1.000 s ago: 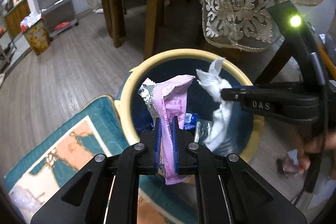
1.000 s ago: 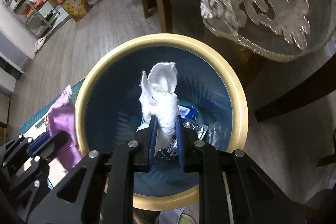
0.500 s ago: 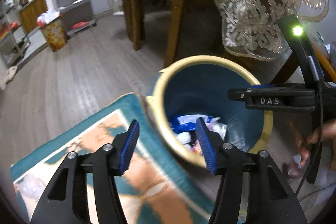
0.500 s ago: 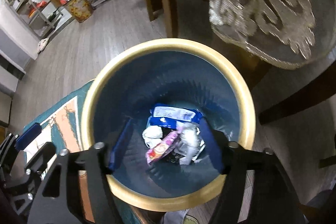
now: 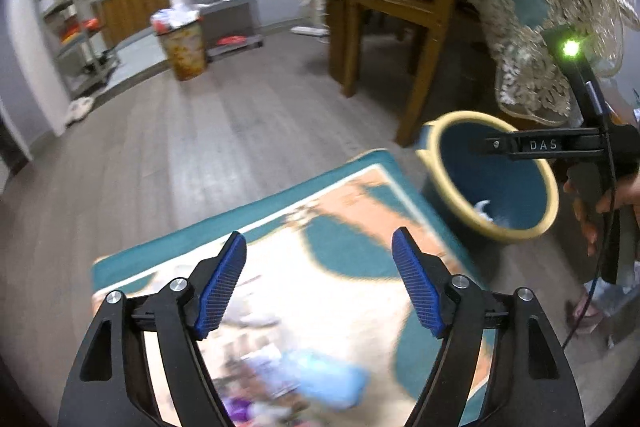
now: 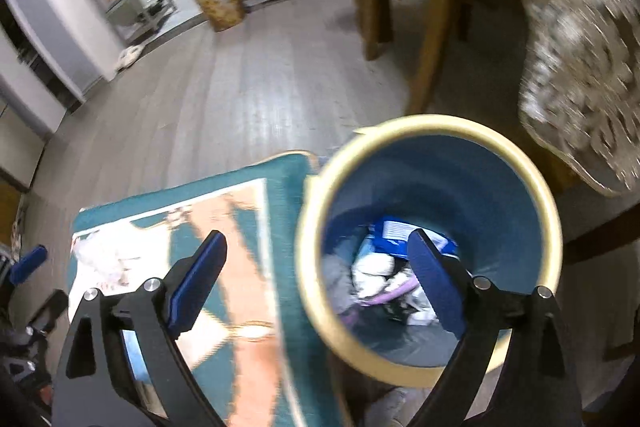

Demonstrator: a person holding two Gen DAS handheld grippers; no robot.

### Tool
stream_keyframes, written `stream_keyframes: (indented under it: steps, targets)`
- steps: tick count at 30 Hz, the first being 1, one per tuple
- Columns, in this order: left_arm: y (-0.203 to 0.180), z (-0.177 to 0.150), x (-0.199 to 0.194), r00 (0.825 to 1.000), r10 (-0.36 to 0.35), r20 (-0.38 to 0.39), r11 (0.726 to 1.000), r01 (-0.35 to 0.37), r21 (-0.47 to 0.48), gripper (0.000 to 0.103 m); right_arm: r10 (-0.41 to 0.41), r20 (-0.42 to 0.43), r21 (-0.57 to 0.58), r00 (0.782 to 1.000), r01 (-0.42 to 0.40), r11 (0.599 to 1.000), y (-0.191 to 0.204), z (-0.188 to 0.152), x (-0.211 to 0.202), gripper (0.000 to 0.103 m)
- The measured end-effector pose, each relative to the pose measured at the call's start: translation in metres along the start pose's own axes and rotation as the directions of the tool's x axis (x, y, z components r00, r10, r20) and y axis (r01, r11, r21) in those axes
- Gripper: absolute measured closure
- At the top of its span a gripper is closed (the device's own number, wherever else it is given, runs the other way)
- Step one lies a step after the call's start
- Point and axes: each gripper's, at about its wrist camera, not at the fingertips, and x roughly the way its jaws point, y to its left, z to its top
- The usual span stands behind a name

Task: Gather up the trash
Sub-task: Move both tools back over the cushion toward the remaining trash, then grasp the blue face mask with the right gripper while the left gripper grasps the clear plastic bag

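We find the left gripper [image 5: 320, 283] with jaws opening, nothing between them, above a teal and peach rug [image 5: 340, 259]. The right gripper [image 6: 316, 279] likewise spreads empty, its right finger over the bin [image 6: 548, 223]. The bin, at three o'clock of the rug, is blue with a cream rim; crumpled wrappers and tissue [image 6: 380, 271] lie at its bottom.

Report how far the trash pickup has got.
Done: wrappers and tissue lie inside the blue bin. In hand: nothing; the left tongs and right tongs are both opening, with nothing between their jaws. Left: blurred bits, purple and pale blue, lie on the mat near the left view's bottom edge, probably more trash to collect.
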Motion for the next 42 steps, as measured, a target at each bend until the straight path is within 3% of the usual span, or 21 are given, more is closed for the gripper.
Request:
stream_keyframes:
  steps: [11, 16, 24, 28, 33, 37, 39, 42]
  targets:
    - [0.114, -0.063, -0.038, 0.991, 0.134, -0.002, 0.975, -0.133, -0.179, 0.025, 0.079, -0.06, -0.146, 0.995, -0.087, 0.985, 0.109, -0.016, 0.026, 0.012]
    - [0.156, -0.09, -0.034, 0.984, 0.169, -0.057, 0.951, -0.178, -0.254, 0.025, 0.113, -0.162, -0.233, 0.98, -0.149, 0.961, 0.158, -0.043, 0.046, 0.012]
    - [0.185, -0.11, -0.032, 0.98, 0.163, -0.113, 0.926, -0.191, -0.324, 0.025, 0.112, -0.317, -0.337, 0.942, -0.222, 0.915, 0.184, -0.095, 0.056, 0.015]
    - [0.179, -0.119, -0.024, 0.975, 0.164, -0.15, 0.932, -0.203, -0.3, 0.025, 0.084, -0.388, -0.378, 0.918, -0.242, 0.894, 0.185, -0.118, 0.061, 0.021]
    - [0.166, -0.122, -0.019, 0.974, 0.152, -0.167, 0.937, -0.196, -0.29, 0.025, 0.058, -0.46, -0.41, 0.886, -0.27, 0.871, 0.187, -0.138, 0.07, 0.036]
    - [0.156, -0.119, -0.015, 0.974, 0.153, -0.166, 0.947, -0.193, -0.259, 0.025, 0.058, -0.479, -0.442, 0.876, -0.297, 0.846, 0.191, -0.145, 0.073, 0.05]
    - [0.152, -0.117, -0.013, 0.976, 0.15, -0.16, 0.949, -0.187, -0.255, 0.025, 0.085, -0.495, -0.43, 0.865, -0.329, 0.841, 0.191, -0.145, 0.071, 0.07]
    - [0.149, -0.112, -0.01, 0.978, 0.144, -0.152, 0.953, -0.179, -0.244, 0.025, 0.098, -0.484, -0.447, 0.87, -0.342, 0.826, 0.194, -0.144, 0.064, 0.086]
